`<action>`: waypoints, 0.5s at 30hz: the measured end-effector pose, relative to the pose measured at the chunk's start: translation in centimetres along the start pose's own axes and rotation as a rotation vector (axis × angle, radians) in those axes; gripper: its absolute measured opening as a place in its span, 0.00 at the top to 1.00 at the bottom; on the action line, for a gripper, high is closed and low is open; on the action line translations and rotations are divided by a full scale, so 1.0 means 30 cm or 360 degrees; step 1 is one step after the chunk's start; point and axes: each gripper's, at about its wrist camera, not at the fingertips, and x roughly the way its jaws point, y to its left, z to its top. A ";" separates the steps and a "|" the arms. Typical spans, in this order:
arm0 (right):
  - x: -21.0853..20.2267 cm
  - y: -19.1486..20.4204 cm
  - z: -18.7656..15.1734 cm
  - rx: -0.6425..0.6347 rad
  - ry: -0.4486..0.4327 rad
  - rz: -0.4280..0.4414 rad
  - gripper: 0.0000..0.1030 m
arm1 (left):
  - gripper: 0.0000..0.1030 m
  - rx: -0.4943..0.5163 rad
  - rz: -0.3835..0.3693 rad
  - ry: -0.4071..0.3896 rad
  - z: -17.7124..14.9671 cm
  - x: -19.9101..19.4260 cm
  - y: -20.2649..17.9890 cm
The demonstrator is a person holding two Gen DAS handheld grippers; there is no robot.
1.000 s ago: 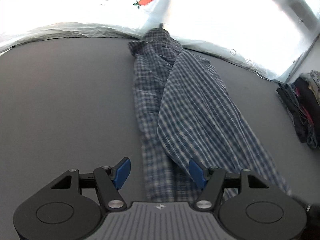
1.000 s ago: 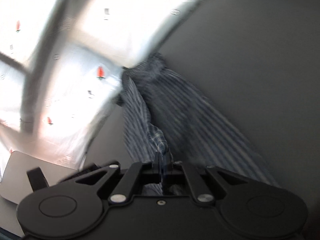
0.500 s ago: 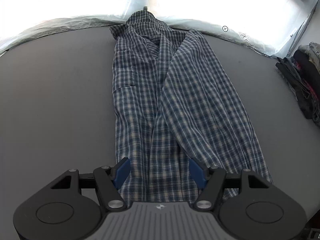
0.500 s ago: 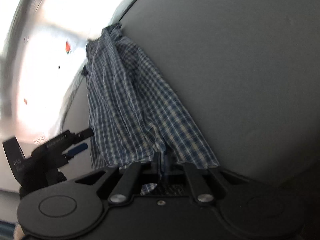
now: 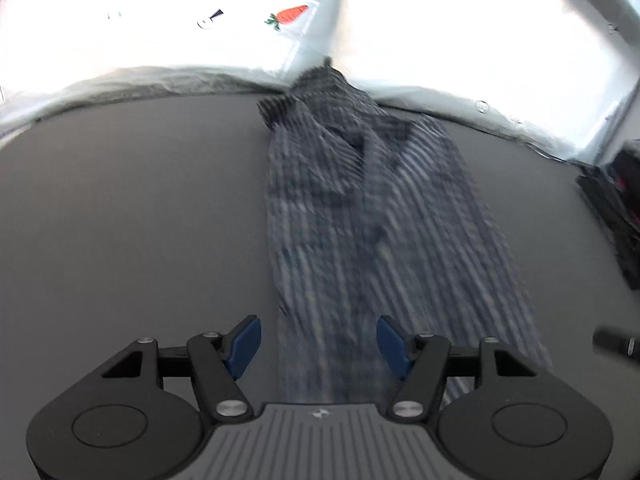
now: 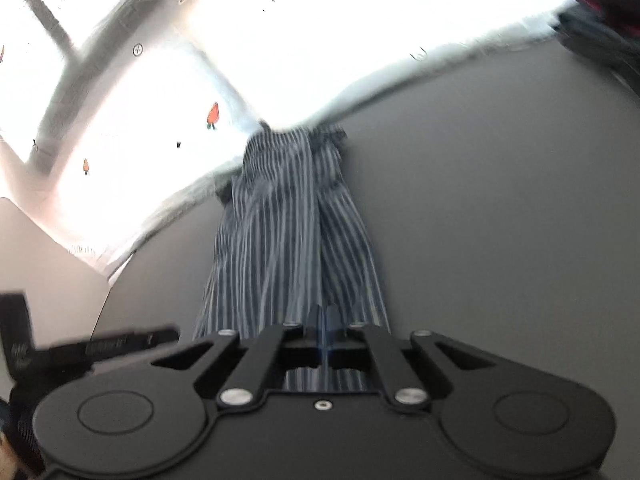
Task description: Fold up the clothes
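A blue and white plaid shirt (image 5: 372, 216) lies lengthwise on the dark grey table (image 5: 132, 208), collar end at the far edge, motion-blurred. My left gripper (image 5: 319, 342) is open, its blue pads on either side of the shirt's near hem, with cloth running between and under them. In the right wrist view the same shirt (image 6: 292, 232) stretches away from me, and my right gripper (image 6: 325, 330) is shut on its near edge. The left gripper's body (image 6: 92, 350) shows at the lower left there.
A pile of dark clothes (image 5: 616, 208) sits at the table's right edge. A white sheet with carrot prints (image 5: 288, 14) hangs behind the table's far edge. Bare grey table lies left of the shirt (image 5: 120, 240) and right of it (image 6: 500, 200).
Both views have swung and blurred. The shirt looks more bunched at the collar end than half a second ago. The right gripper stays shut on the hem, the left stays open.
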 end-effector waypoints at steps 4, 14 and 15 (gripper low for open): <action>0.203 0.036 0.168 0.0032 -0.0077 0.0076 0.88 | 0.45 -0.0019 -0.0029 -0.0052 0.141 0.135 0.093; 0.682 0.148 0.460 -0.0128 -0.0119 -0.0120 0.63 | 0.43 -0.0075 -0.0166 -0.0093 0.515 0.538 0.215; 0.723 0.153 0.473 -0.0159 -0.0096 -0.0131 0.71 | 0.43 -0.0044 -0.0175 -0.0095 0.543 0.569 0.208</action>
